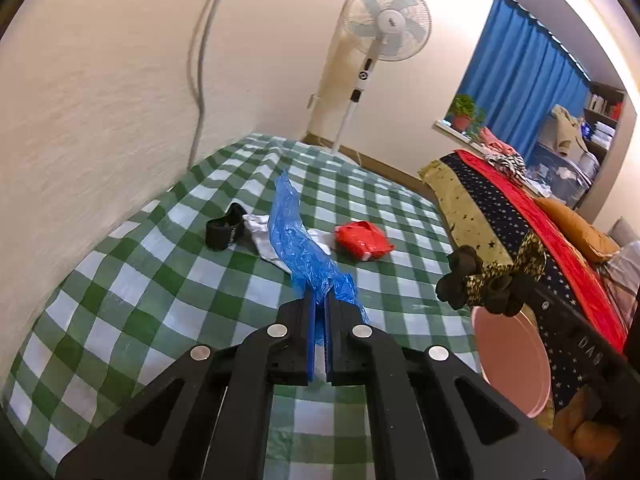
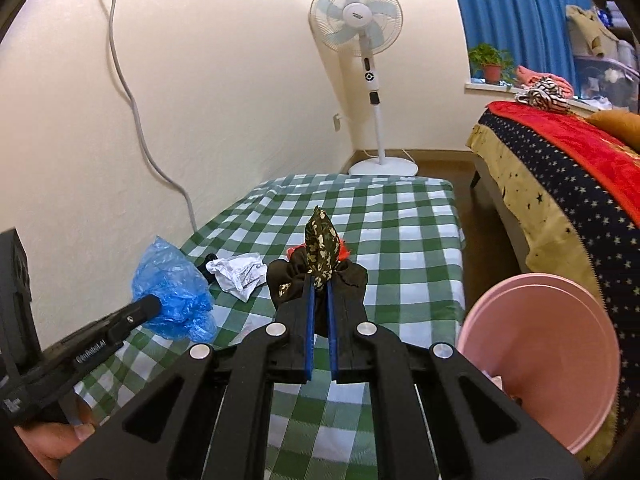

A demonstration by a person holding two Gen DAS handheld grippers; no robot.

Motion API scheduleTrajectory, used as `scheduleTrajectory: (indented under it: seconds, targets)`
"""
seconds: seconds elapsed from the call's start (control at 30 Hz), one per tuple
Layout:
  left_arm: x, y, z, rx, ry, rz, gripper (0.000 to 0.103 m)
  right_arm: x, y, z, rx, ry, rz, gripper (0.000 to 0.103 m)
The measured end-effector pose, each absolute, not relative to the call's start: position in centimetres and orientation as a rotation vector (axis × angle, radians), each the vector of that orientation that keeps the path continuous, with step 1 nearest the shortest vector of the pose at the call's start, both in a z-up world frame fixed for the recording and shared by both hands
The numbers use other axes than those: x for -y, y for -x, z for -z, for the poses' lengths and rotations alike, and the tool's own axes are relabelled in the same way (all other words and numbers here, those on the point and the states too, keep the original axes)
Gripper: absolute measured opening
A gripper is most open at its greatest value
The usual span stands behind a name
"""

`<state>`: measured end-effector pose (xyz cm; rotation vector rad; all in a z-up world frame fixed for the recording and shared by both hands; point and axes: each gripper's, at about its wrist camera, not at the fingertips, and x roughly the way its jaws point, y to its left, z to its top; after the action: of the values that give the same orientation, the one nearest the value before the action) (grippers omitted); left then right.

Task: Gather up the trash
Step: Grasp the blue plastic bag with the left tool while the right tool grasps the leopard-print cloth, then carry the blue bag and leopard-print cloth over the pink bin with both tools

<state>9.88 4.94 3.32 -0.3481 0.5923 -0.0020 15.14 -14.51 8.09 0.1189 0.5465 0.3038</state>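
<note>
Tongs first, nearest my lenses: the left gripper [image 1: 320,304] is pinched tight on a crumpled blue plastic bag [image 1: 298,240], and the right gripper [image 2: 319,286] is pinched tight on a dark scrap of flower-print cloth [image 2: 320,252]; both loads hang clear above the checked table [image 1: 140,280].

Just beside the table's right edge, low on the floor side, sits the pink bin [image 2: 552,360], its mouth tipped toward me. From the right wrist view it lies to the right of the right gripper, and nearer than the cloth scrap; from the left wrist view it sits beneath the right gripper's load.

I judge the step in hand to be carrying both pieces off the table to that bin. To do it well, I would keep both grips firm, swing the right load over the bin's mouth first because it is closer, and let go only once the cloth hangs fully inside the rim. The blue bag is long and light, so I would bring it well over the opening before letting go, or its tail may drape outside.

Farther along the table, past the grippers, more waits: crumpled white paper [image 2: 240,274], a black strap [image 1: 224,228] beside it, and a red wrapper [image 1: 362,240] toward the table's middle.

Beyond the table's far end stands a white fan [image 2: 356,16].
</note>
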Motion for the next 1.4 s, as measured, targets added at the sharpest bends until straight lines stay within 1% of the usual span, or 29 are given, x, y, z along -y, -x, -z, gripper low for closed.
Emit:
scheduleTrajectory:
  seconds: [0.4,0.87,1.4]
  targets:
    - [-2.1,-8.7,-4.4,-0.572,0.294,0.075,0.003,17.4,-12.7,-11.6,-0.514,-0.095,-0.274,0.006]
    - [0.9,-8.5,-4.8,-0.568,0.232,0.116,0.003,23.4,-12.2,-13.5,-0.487,-0.079,-0.198,0.006]
    - [5.3,-8.5,-4.7,-0.538,0.172,0.227,0.003,28.6,-12.4,-11.0,-0.488,-0.052,0.019,0.006]
